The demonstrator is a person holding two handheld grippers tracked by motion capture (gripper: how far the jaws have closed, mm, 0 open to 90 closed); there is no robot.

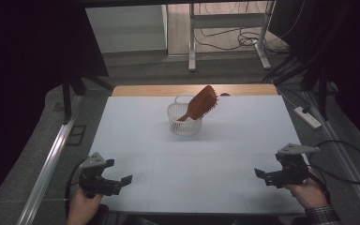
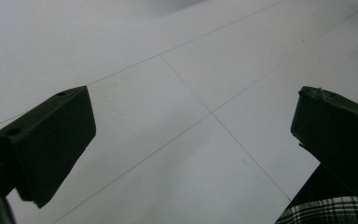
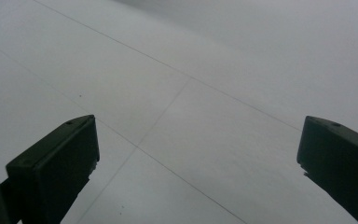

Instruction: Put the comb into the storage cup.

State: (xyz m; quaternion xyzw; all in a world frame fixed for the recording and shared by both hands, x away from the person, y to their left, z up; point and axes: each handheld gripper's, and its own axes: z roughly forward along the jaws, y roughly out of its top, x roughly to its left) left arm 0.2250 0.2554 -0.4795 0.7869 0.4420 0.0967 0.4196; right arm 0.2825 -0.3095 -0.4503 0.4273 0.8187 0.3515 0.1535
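The left gripper (image 1: 122, 180) and right gripper (image 1: 261, 174) rest released, jaws wide, at the table's (image 1: 136, 136) near corners; the hairbrush (image 1: 200, 103) leans in the basket (image 1: 183, 123), well apart.

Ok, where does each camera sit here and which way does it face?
High view: above the person's side, looking forward and down on the white table, basket and hairbrush; both hands show.
Left gripper view: on the left hand-held gripper, jaws apart.
Right gripper view: on the right hand-held gripper, jaws apart.
Both gripper views share the table's thin lines.

Dim overall; dark corners; gripper views soft, grey.
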